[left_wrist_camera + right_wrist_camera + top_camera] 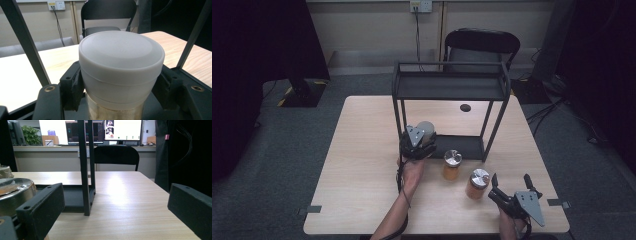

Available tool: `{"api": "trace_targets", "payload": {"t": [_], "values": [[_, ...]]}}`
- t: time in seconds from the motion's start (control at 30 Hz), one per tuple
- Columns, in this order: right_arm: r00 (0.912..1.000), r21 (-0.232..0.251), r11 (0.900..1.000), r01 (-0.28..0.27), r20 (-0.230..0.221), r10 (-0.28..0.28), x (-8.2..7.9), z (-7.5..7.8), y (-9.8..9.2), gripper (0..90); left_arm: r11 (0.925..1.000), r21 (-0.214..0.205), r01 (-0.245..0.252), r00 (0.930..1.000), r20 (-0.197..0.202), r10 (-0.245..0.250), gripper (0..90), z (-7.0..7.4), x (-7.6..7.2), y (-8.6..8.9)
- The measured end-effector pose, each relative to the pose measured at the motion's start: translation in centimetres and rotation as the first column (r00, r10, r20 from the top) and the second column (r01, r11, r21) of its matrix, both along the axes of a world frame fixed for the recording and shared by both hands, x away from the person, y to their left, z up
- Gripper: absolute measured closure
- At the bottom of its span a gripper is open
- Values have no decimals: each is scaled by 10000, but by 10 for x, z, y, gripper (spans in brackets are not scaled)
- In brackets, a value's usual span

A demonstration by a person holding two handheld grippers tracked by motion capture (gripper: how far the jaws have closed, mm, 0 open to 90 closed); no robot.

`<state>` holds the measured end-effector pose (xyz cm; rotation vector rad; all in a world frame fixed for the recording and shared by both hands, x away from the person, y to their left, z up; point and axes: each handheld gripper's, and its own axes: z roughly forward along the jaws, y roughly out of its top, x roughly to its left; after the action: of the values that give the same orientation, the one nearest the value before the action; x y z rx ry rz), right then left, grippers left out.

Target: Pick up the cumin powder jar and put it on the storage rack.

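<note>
My left gripper (422, 139) is shut on a jar with a white lid (427, 126) at the front left corner of the black two-tier rack (451, 86). In the left gripper view the white-lidded jar (121, 62) sits between the black fingers (72, 83), with pale contents showing below the lid. Two orange jars with silver lids stand in front of the rack, one (452, 164) nearer it and one (477, 183) nearer me. My right gripper (510, 180) rests open just right of the nearer jar. In the right gripper view that gripper (117, 217) has nothing between its fingers, and the silver-lidded jar (12, 192) is at the left.
The rack's lower shelf (464, 146) lies on the wooden table (362, 150), and its thin posts (86, 170) stand close by. A black chair (482, 44) is behind the table. A round dark hole (465, 107) marks the tabletop under the rack.
</note>
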<state>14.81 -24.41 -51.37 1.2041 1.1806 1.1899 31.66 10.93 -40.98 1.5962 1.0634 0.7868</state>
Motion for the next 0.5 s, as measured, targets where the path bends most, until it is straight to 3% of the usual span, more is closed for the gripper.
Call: {"api": "trace_targets", "payload": {"t": [0.5], "values": [[10000, -5, 10000, -31, -1, 31, 0, 0, 0, 0, 9998, -216, 41, 10000, -70, -42, 335, 0, 2, 2]]}}
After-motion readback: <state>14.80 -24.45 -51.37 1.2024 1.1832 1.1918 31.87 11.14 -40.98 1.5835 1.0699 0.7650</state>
